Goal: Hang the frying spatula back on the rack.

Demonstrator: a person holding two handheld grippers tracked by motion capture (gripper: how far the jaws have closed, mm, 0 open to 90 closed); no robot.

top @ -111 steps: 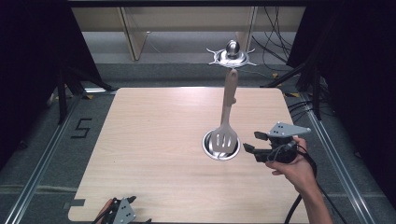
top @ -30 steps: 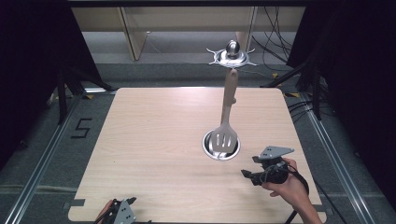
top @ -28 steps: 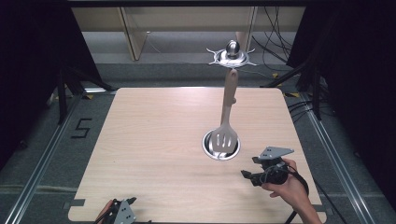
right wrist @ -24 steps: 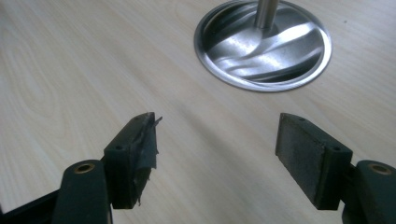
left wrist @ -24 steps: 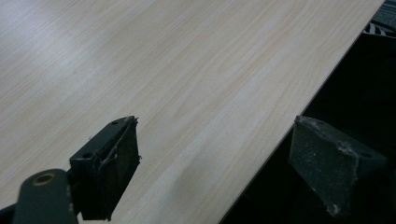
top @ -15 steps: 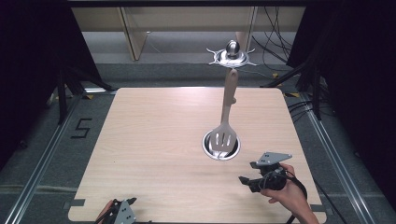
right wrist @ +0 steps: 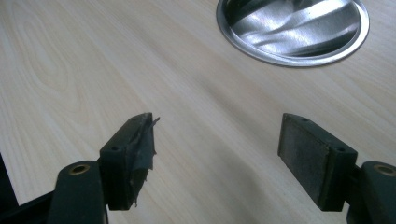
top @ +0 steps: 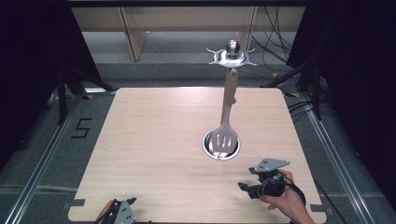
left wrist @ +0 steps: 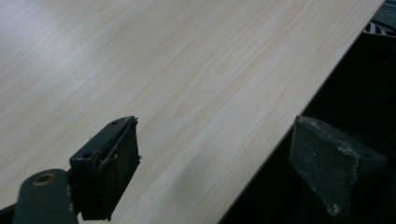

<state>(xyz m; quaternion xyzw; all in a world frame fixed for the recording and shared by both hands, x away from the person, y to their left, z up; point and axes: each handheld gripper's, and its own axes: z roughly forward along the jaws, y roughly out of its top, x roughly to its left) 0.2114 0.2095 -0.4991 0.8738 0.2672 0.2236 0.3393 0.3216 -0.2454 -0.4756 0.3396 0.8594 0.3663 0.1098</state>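
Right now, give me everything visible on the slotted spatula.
The slotted spatula looks wooden, pale tan, with a long handle and a flat head cut by several slots. Its head rests inside the round metal bowl, and the handle leans up and away toward the table's far edge. Only the bowl touches it. The right hand-held gripper sits apart from it, nearer the person, jaws open.

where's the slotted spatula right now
In the high view the slotted spatula stands propped in the metal bowl right of the table's middle, its wooden handle leaning toward the far edge. The right tongs sit nearer the person, apart from it.
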